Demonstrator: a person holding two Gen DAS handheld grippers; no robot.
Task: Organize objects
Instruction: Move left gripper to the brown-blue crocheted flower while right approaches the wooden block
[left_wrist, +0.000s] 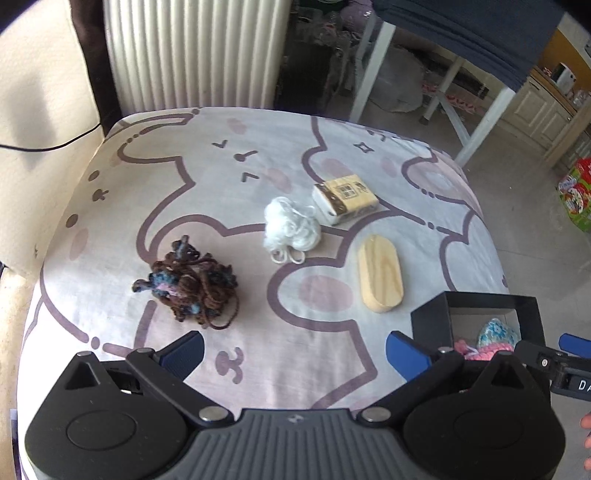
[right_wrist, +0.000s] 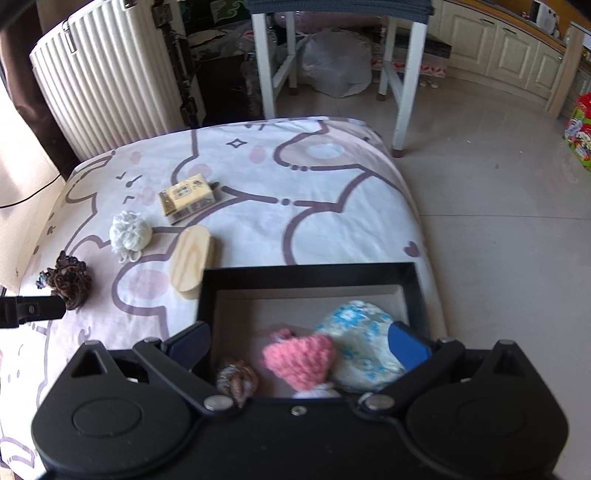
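Black box (right_wrist: 310, 275): sits at the near right edge of the surface, open on top; the right wrist view looks straight down into it.
Box contents: a pink knitted piece (right_wrist: 301, 360) lies in the middle, a blue-flowered pale bundle (right_wrist: 356, 339) touches it at 3 o'clock, and a small brown-and-grey yarn knot (right_wrist: 236, 380) lies at 8 o'clock of the pink piece, by the near wall.
Wooden oval block (left_wrist: 380, 273): lies flat just outside the box, at 10 o'clock of it, apparently touching the box's far left corner in the right wrist view.
White yarn ball (left_wrist: 291, 229): near the block, at 10 o'clock of it, with loose loops trailing toward the camera.
Tissue pack (left_wrist: 345, 199): yellow and white, just beside the white yarn at 2 o'clock, at the far end of the group.
Brown yarn tangle (left_wrist: 192, 288): dark brown with blue and pink strands, well apart from the box, at 8 o'clock of the white yarn.
Left hand-held gripper (left_wrist: 295, 354): blue-padded fingers spread wide, nothing between them, hovering above the surface with the brown tangle at 11 o'clock.
Right hand-held gripper (right_wrist: 299, 343): fingers spread wide over the box, gripping nothing; the right finger overlaps the flowered bundle in view, contact unclear.
Surface (left_wrist: 258, 155): covered by a pale cloth with purple-outlined cartoon shapes.
Surroundings: a white radiator (left_wrist: 195, 51) at 12 o'clock, white table legs (right_wrist: 408, 74) on a tiled floor beyond.
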